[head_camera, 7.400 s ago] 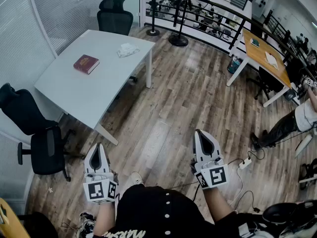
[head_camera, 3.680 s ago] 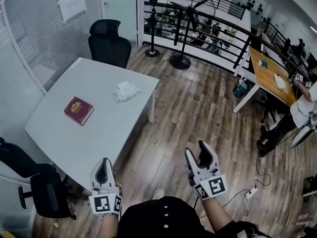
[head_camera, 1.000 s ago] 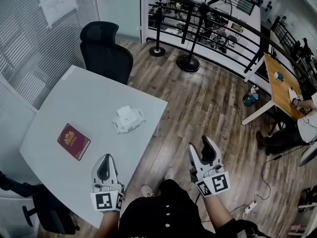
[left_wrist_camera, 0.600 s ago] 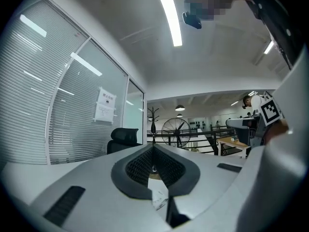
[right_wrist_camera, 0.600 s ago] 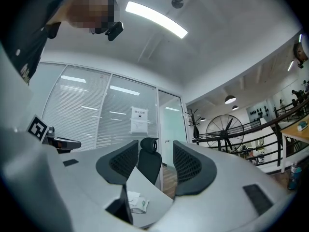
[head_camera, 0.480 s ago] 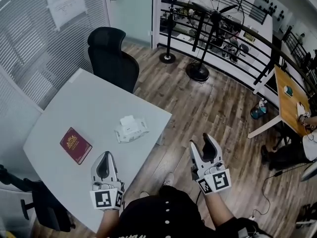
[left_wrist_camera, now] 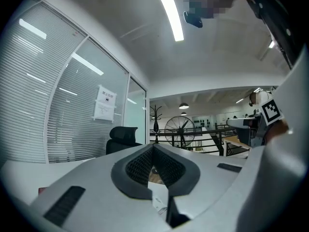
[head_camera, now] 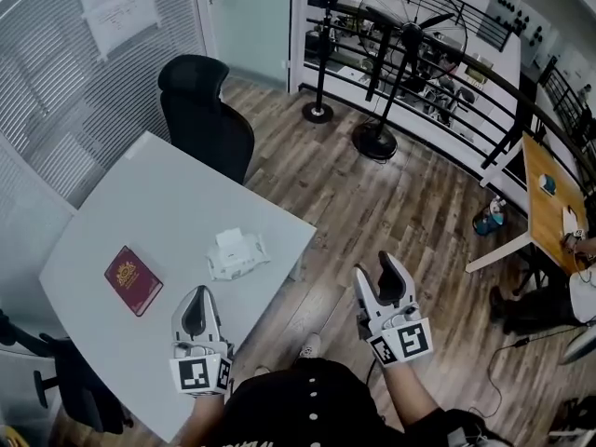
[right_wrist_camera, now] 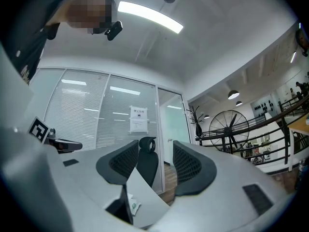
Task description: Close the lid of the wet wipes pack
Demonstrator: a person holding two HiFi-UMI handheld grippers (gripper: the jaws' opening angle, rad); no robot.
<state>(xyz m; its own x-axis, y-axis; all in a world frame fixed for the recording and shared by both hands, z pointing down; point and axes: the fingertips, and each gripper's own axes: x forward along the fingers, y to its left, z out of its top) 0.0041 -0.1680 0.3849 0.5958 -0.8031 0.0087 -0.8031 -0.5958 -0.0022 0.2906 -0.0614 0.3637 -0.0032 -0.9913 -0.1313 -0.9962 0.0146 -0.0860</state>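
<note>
The white tabletop [head_camera: 140,222] runs diagonally across the head view. Its right corner points toward open wood floor [head_camera: 391,194], which stretches clear to the standing fan [head_camera: 410,35] and the black railing behind it. A black office chair [head_camera: 205,110] is at the far edge of the tabletop, and another dark chair [head_camera: 65,380] sits at its near left side. The wet wipes pack [head_camera: 236,254] lies flat near the right corner, just inside the edge; its lid looks lifted, though it is too small to be sure. A red book [head_camera: 133,280] lies well to the left of it. The left hand-held gripper [head_camera: 193,294] hovers over the near part of the tabletop, nearer the person than the pack and apart from it. Its jaws are pressed together on nothing [left_wrist_camera: 153,149]. The right hand-held gripper [head_camera: 377,270] hangs over bare floor, off the tabletop and to the right of the pack. Its jaws are spread and empty [right_wrist_camera: 155,153].
</note>
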